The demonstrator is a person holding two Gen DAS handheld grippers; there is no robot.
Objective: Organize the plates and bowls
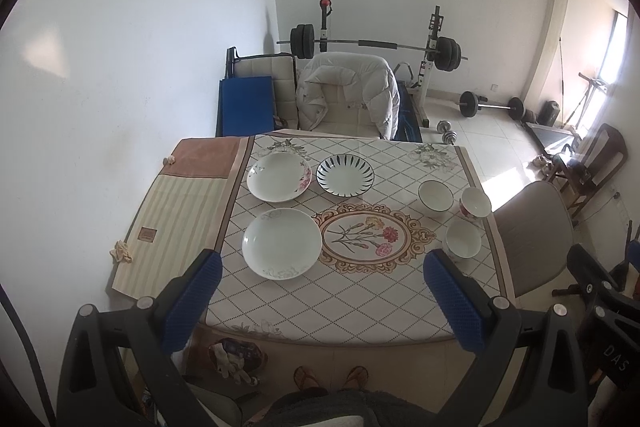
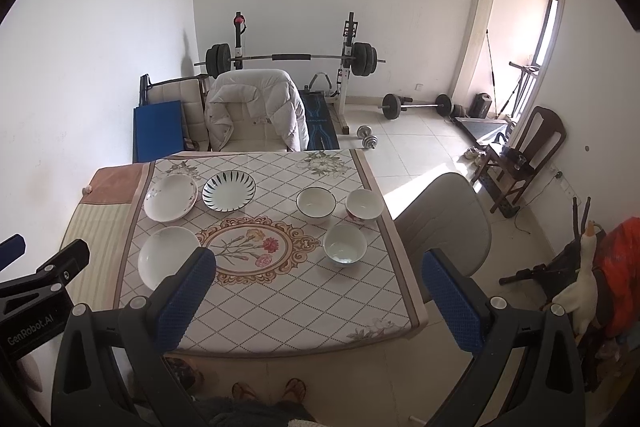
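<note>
Nothing looks sorted yet. Three round white plates (image 1: 281,242) sit apart at 10 o'clock on the flowery tabletop (image 1: 328,299). Three small white bowls (image 2: 345,243) sit apart at 2 o'clock. The left gripper (image 1: 322,297) and the right gripper (image 2: 320,295) are spread wide, holding nothing. All the stacking is left.

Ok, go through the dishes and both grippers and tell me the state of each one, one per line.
Left gripper: open, holding nothing, above the near table edge.
Right gripper: open, holding nothing.
Near plate: upright, empty, unstacked.
Floral plate: upright, empty, unstacked.
Striped plate: upright, empty, unstacked.
Dark-rimmed bowl: upright, empty.
Red-patterned bowl: upright, empty.
Near bowl: upright, empty.
</note>
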